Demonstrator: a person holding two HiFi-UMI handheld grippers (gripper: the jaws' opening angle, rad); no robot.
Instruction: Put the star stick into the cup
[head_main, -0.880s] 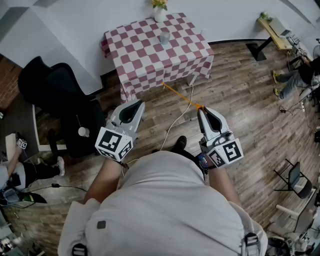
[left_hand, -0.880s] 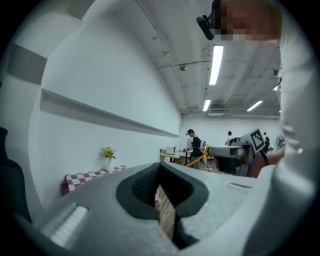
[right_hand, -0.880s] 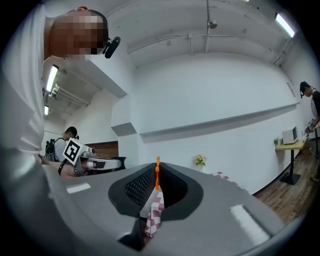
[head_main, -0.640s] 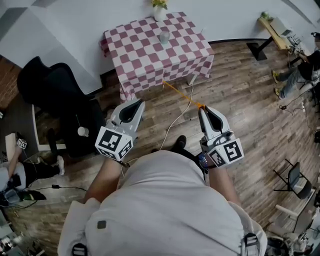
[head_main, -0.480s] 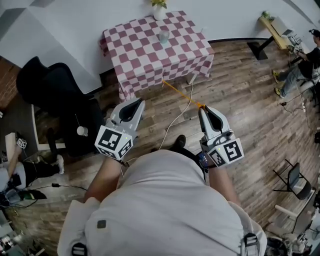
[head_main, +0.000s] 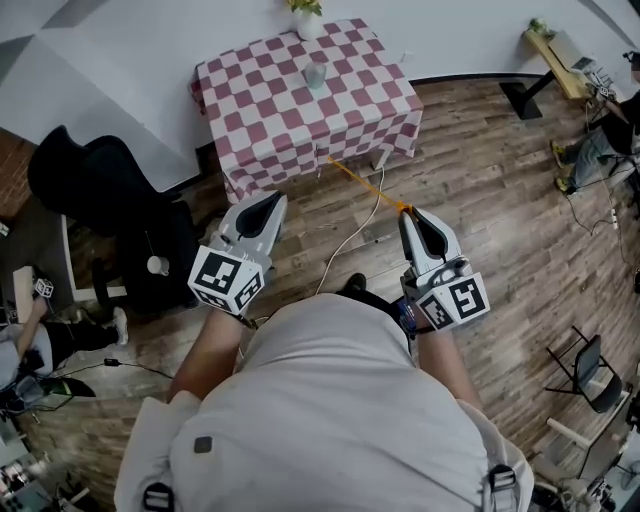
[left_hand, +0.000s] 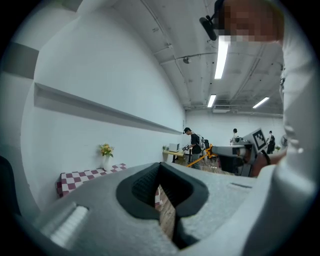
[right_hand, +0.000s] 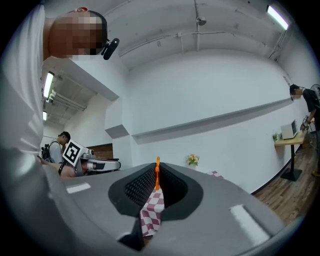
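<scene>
The cup (head_main: 315, 75) stood near the table's (head_main: 260, 110) far edge, its contents too small to tell. The right gripper (head_main: 407, 213) clenched the stick (head_main: 365, 184), which pointed at the table's near edge. The left gripper (head_main: 268, 203) was closed, empty.

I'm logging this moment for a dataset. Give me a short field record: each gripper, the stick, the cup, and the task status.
left gripper: shut, empty
right gripper: shut on the thin orange star stick
stick direction: points toward the red-and-white checked table
cup: pale glass cup, upright on the table, well apart from the stick
also on table: white flower vase, far edge
task status: stick not yet in cup
</scene>
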